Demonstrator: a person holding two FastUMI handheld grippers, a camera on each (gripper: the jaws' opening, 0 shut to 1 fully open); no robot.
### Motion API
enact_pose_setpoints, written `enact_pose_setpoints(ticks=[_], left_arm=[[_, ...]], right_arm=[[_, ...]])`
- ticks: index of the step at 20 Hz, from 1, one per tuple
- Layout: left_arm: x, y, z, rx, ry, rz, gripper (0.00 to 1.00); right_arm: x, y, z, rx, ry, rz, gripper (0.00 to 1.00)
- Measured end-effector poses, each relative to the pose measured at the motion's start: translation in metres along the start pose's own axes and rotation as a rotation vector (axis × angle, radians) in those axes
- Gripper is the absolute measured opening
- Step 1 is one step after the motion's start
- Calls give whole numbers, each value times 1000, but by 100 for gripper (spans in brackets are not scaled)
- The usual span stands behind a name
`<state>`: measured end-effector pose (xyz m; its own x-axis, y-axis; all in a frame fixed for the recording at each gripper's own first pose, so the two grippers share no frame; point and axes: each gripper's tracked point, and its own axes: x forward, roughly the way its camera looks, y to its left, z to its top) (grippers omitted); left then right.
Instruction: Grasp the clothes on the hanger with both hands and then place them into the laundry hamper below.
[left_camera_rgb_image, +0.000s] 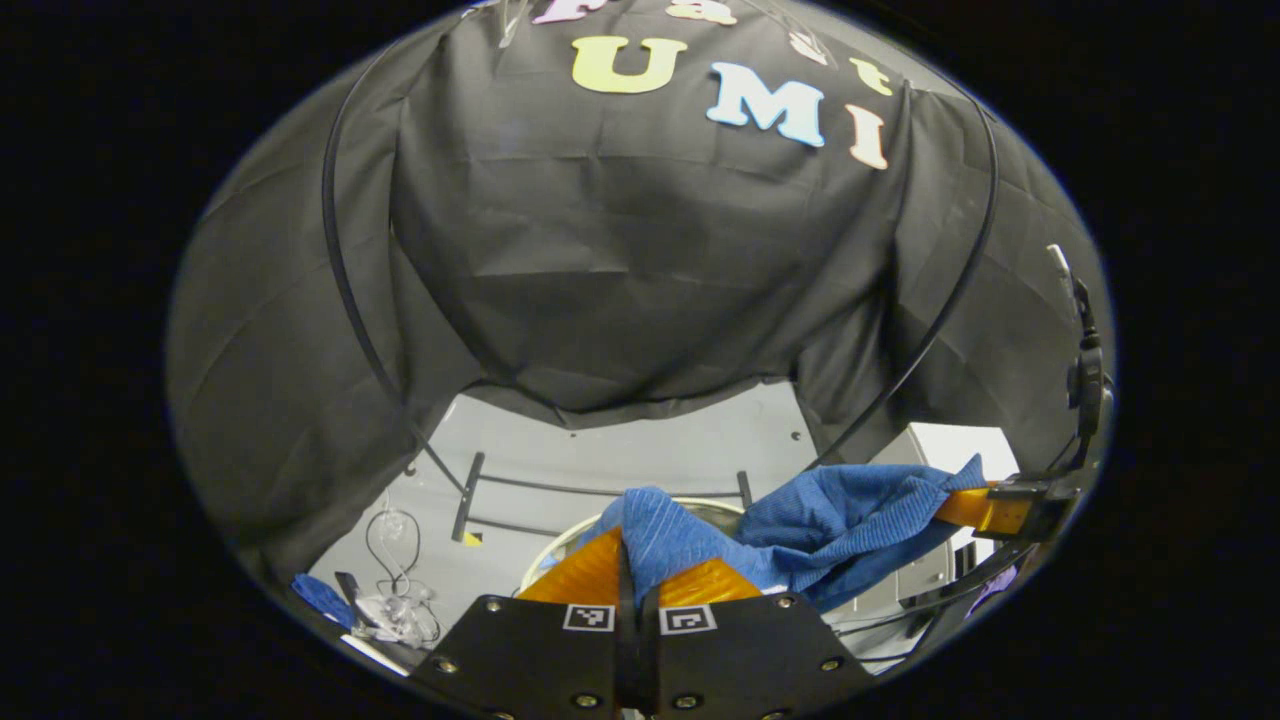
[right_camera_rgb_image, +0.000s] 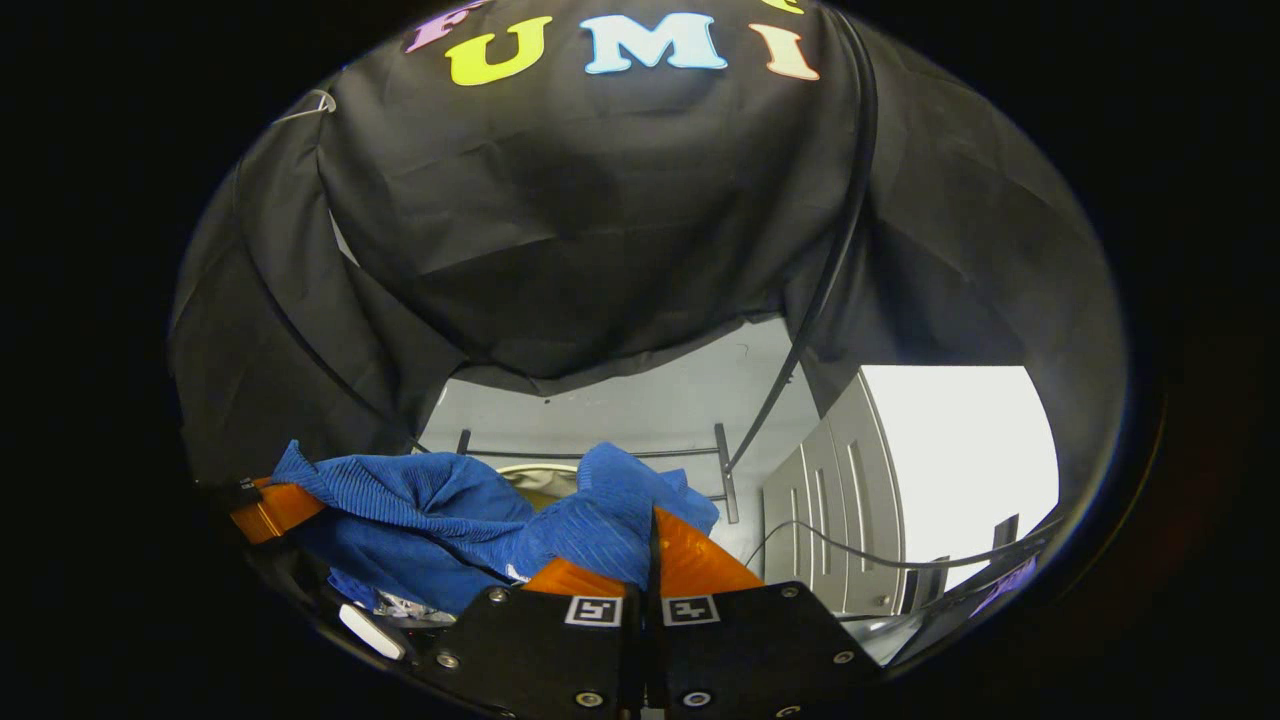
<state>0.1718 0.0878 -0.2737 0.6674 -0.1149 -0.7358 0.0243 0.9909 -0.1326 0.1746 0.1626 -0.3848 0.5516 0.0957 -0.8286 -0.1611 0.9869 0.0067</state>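
A blue ribbed garment (left_camera_rgb_image: 800, 520) hangs stretched between the two grippers. In the left gripper view my left gripper (left_camera_rgb_image: 630, 545) is shut on one bunched end of it, orange fingers (left_camera_rgb_image: 575, 575) pressed together. The right gripper (left_camera_rgb_image: 985, 505) shows at the far right of that view, clamped on the other end. In the right gripper view my right gripper (right_camera_rgb_image: 652, 530) is shut on a fold of the blue garment (right_camera_rgb_image: 450, 510), and the left gripper (right_camera_rgb_image: 270, 510) holds the cloth at the far left. Below the cloth the pale round rim of the laundry hamper (left_camera_rgb_image: 560, 545) (right_camera_rgb_image: 530, 475) peeks out.
A black metal rack base (left_camera_rgb_image: 600, 490) stands on the grey floor behind the hamper. Loose cables and clear plastic (left_camera_rgb_image: 395, 600) lie on the floor at the left. A white cabinet (right_camera_rgb_image: 840, 500) stands at the right. Thin black cables (left_camera_rgb_image: 345, 280) run down the booth wall.
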Motion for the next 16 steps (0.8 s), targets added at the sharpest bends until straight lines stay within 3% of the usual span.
enact_pose_setpoints(ticks=[8, 16], left_arm=[[13, 5, -17, 28, 29, 18, 1], [25, 10, -32, 117, 70, 37, 3]], right_arm=[[16, 8, -20, -23, 60, 16, 1], [15, 14, -29, -25, 89, 34, 8]])
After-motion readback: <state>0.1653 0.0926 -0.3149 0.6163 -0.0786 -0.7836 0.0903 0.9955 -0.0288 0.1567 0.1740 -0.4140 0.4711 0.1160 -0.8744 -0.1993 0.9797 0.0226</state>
